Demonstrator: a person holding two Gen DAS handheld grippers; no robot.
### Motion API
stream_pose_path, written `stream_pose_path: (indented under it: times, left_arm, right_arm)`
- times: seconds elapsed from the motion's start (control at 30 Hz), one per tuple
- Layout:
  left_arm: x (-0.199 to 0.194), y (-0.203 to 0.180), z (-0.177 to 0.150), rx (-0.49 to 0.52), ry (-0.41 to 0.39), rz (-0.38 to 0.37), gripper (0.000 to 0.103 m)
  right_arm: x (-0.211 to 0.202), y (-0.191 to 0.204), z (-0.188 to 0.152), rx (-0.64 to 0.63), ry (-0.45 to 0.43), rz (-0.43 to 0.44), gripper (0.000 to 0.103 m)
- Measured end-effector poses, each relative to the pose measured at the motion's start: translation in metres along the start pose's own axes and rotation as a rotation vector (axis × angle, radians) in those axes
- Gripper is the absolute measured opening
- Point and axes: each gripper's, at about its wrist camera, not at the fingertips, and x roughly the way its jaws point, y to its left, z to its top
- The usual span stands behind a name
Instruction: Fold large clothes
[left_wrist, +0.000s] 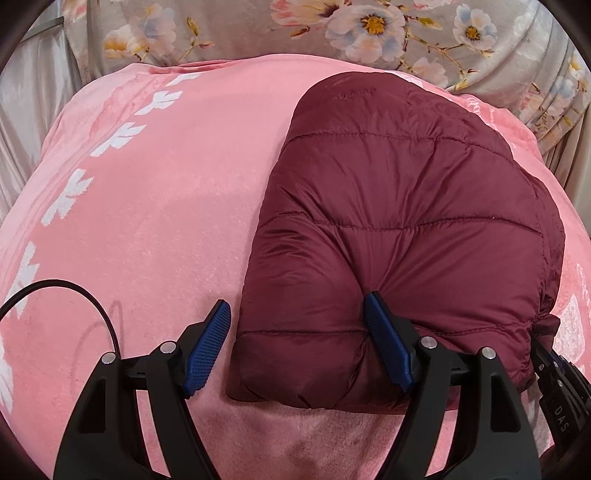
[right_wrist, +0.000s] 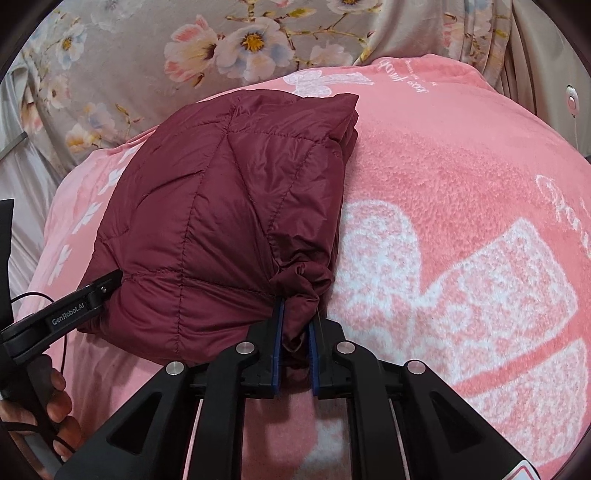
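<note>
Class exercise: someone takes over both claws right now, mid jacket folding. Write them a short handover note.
Left claw: open wide, one finger pressing into the near edge of the maroon puffer jacket, the other beside it; no pinch.
Right claw: shut on a bunched corner of the jacket's near right side.
Jacket: compact quilted bundle on the pink blanket.
Done: folded to a bundle.
Left: probably lay the held corner flat, release, tidy edges.

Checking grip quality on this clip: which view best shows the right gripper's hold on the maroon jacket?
The right wrist view: the right gripper has its blue fingers pinched on a bunched corner of the maroon jacket. The left wrist view shows only a sliver of that gripper behind the jacket's edge.
</note>
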Motion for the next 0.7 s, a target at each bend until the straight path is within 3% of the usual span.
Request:
stream_pose_path:
  times: [0.3,0.33,0.37,0.43,0.53,0.7]
  left_arm:
    - [0.000,0.002,0.000,-0.013,-0.014,-0.023,0.074]
    - [-0.002,0.005,0.001,-0.024,-0.012,-0.034,0.077]
    - [-0.005,0.013,0.004,-0.051,0.000,-0.057,0.082]
    - [-0.008,0.027,0.008,-0.094,0.021,-0.117,0.084]
    - [-0.006,0.045,0.018,-0.150,0.040,-0.168,0.094]
    - [0.020,0.046,0.025,-0.190,0.115,-0.271,0.098]
  right_arm:
    - [-0.004,-0.002,0.001,0.019,-0.008,0.022,0.013]
    - [-0.007,-0.003,0.001,0.030,-0.011,0.026,0.021]
    - [-0.012,-0.007,0.001,0.050,-0.013,0.010,0.041]
    - [-0.023,-0.017,0.004,0.098,-0.035,0.012,0.067]
    - [-0.029,-0.034,0.014,0.201,-0.052,0.119,0.075]
    - [0.006,-0.040,0.029,0.293,0.049,0.227,0.076]
